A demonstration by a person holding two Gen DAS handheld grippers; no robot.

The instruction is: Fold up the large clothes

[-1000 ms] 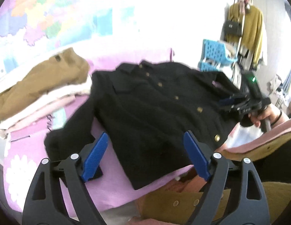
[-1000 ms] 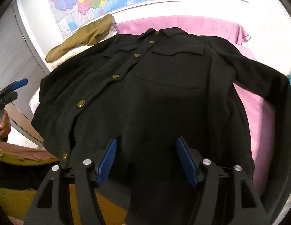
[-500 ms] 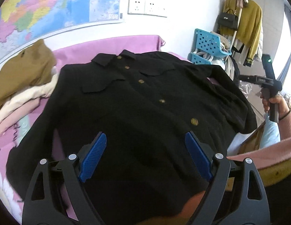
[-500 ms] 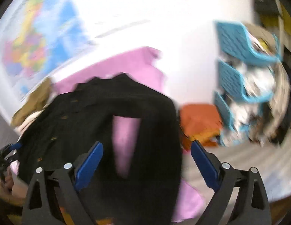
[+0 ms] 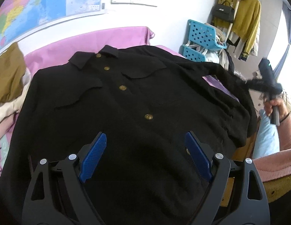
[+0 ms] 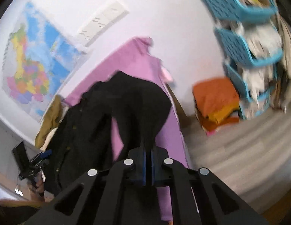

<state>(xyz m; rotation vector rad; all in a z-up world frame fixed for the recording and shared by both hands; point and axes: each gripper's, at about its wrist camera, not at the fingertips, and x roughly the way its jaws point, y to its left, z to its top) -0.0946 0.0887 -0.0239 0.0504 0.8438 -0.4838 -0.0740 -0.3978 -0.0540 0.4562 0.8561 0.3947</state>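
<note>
A black jacket (image 5: 138, 97) with gold buttons lies front up on the pink-covered table (image 5: 89, 43). My left gripper (image 5: 145, 155) hovers open over its lower front, with nothing between the blue pads (image 5: 93, 157). At the table's right edge my right gripper (image 5: 258, 84) is shut on the end of the jacket's sleeve (image 5: 220, 73), which is lifted off the table. In the right wrist view the blue pads of the right gripper (image 6: 148, 155) are pressed together on that black sleeve (image 6: 145, 108). The sleeve arches up to the jacket (image 6: 85, 123).
A pile of tan and pale clothes (image 5: 8, 82) sits on the table's left end. Beyond the right end stand stacked blue baskets (image 5: 203, 35), a rack with a mustard sweater (image 5: 245, 18), and folded orange clothes (image 6: 215, 101) on the floor. The person's sleeve (image 5: 273, 166) is at the near right.
My left gripper came in closer over the jacket's front. My right gripper swung from the jacket's hem to its right sleeve, rolled, and went from open to shut on the sleeve end.
</note>
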